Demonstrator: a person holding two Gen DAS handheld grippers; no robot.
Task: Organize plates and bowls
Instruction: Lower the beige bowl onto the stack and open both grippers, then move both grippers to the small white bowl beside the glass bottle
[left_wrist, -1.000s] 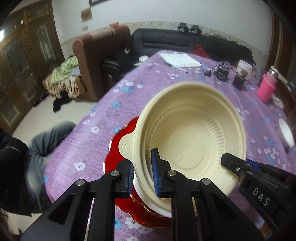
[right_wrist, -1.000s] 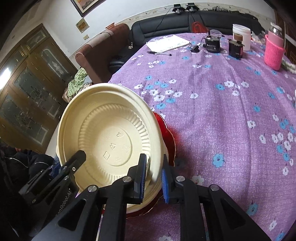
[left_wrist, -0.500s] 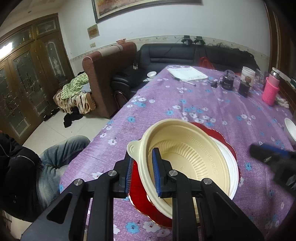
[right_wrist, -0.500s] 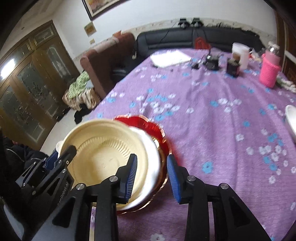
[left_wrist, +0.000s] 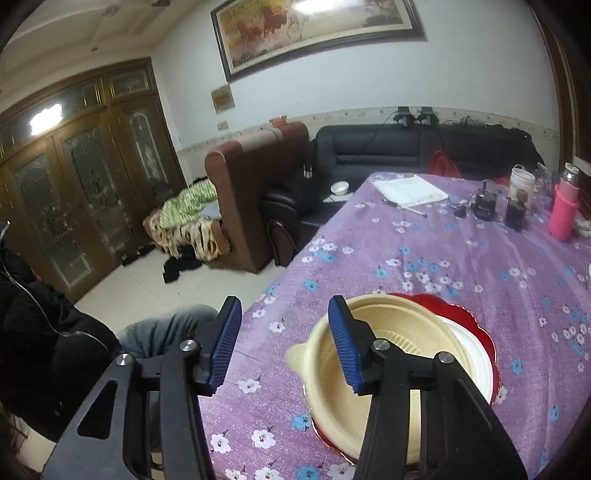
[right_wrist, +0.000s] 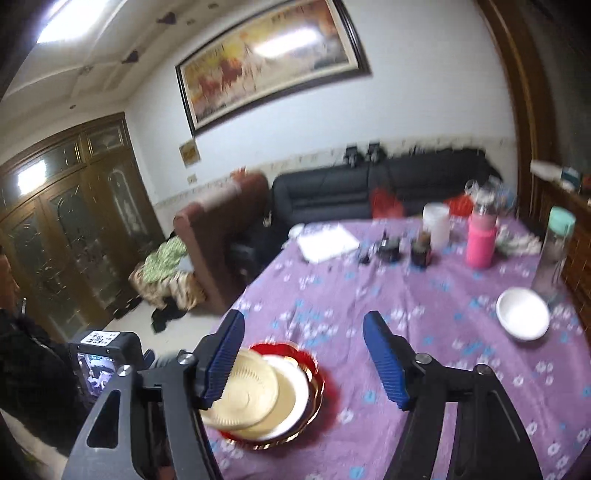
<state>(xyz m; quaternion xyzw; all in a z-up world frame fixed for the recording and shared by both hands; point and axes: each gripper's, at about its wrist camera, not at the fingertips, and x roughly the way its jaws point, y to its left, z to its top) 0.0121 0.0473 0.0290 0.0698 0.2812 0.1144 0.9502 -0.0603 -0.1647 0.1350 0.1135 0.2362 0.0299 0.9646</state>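
The cream bowl now sits nested in a white plate on the red plate, the stack lying near the table's left edge toward its near corner. A second ago the bowl was tilted steeply up off the stack, its rim pinched on one side by the left gripper and on the other by the right gripper; half a second ago it had been lowered almost flat, with the left pads still on its rim beside the small tab handle.

Both claws have since let go. The left gripper's jaws are opening with nothing between them; the rim and tab lie just under its right finger, apart from the pads. The right gripper's jaws are opening too, spread wide and empty, and it has risen well above the stack, so more of the purple flowered cloth and a white bowl toward the right edge have come into its blurred view.
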